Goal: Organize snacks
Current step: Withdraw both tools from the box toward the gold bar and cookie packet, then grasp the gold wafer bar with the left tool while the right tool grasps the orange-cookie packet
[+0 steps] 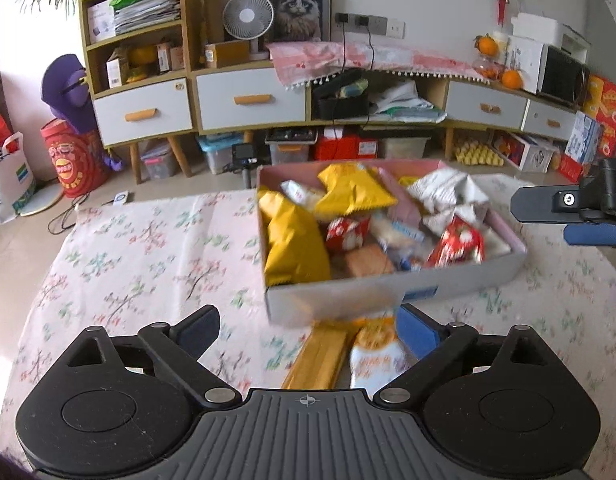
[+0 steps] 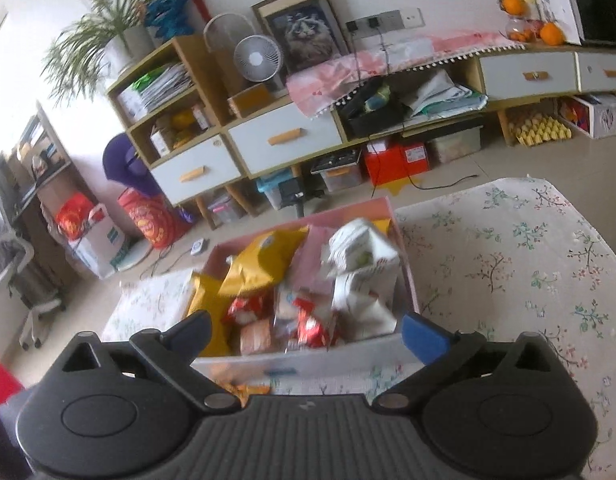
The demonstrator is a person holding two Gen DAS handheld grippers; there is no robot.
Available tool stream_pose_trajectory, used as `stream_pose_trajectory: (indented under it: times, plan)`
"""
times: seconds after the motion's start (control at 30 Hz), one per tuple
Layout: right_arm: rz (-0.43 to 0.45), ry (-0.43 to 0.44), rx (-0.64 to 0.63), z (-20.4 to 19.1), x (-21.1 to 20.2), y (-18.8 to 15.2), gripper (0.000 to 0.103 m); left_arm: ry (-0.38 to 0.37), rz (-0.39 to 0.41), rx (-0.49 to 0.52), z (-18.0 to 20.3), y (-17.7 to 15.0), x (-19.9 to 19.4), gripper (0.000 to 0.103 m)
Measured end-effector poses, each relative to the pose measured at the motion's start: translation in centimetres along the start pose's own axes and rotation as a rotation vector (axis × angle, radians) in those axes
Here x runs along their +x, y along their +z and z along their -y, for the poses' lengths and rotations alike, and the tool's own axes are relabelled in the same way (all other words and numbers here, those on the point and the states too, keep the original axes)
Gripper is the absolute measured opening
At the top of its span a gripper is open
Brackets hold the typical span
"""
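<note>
Between left claw (image 1: 308, 332) fingers: white snack bag (image 1: 373, 354)

A lived-in home room: a long wooden sideboard with white drawers (image 1: 144, 110), a framed cat portrait (image 1: 298, 6), a small white desk fan (image 1: 248, 16) and a potted green plant (image 2: 108, 24).

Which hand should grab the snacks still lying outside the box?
Probably left. The left gripper is open right over the white-orange packet and yellow packet lying before the box.
</note>
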State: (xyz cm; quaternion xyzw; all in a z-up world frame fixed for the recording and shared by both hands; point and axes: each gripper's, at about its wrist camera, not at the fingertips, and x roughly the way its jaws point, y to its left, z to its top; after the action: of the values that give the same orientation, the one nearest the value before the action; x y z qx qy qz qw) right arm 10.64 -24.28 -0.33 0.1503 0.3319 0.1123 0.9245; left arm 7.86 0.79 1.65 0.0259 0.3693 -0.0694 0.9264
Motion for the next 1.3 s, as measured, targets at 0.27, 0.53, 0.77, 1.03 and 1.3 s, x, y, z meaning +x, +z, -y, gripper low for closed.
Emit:
stream_pose_trajectory:
  times: [0.27, 0.53, 0.77, 1.03, 1.3]
  plan:
    - [0.000, -0.014, -0.211, -1.7, -0.3, -3.6, 0.089, -0.016, -0.010, 0.002, -1.4, -2.1, -0.7, 0.096]
    - [-0.045, -0.041, -0.296, -2.6, 1.3, -6.6, 0.089, -0.058, -0.038, 0.013, -3.0, -3.8, -0.4, 0.096]
    - [-0.100, -0.032, -0.297, -3.1, 2.5, -8.1, 0.089, -0.102, -0.079, -0.011, -4.0, -4.9, 0.9, 0.087]
    - [-0.144, -0.036, -0.332, -3.6, 3.6, -9.4, 0.089, -0.162, -0.121, -0.038, -3.5, -4.6, 2.4, 0.050]
    - [-0.179, -0.017, -0.387, -4.5, 4.2, -10.1, 0.089, -0.127, -0.124, -0.050, -3.9, -4.4, 2.8, 0.038]
